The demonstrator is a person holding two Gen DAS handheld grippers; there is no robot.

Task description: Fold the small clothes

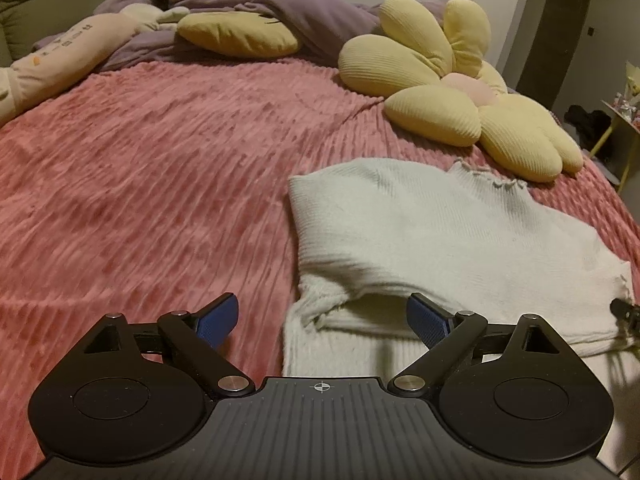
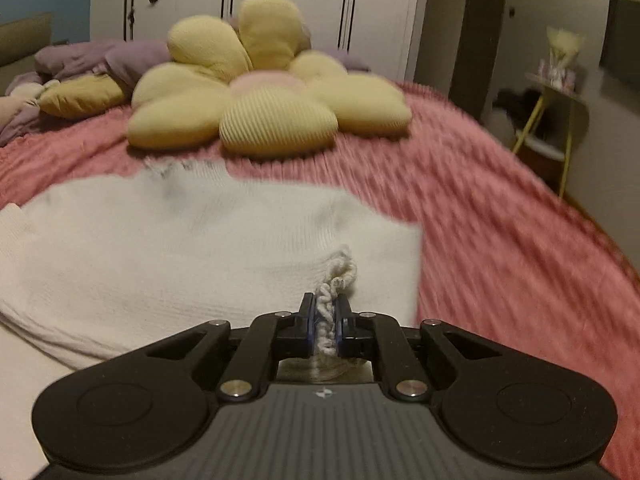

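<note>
Lying on ribbed pink plush bedspread (image 1: pixel 140 168): white knitted sweater (image 1: pixel 420 232); right tongs (image 2: pixel 324 320) pinching its frilled cuff (image 2: pixel 340 276), left tongs (image 1: pixel 322 322) gaping at six o'clock.

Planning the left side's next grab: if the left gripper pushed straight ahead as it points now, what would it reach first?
Probably the white knit top: its near folded edge lies just ahead of the open left gripper, on the pink blanket. Depth is uncertain.

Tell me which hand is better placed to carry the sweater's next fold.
Right, probably. The right tongs are shut on the frilly edge of the white sweater. The left tongs stand open with nothing gripped, over its near edge.
</note>
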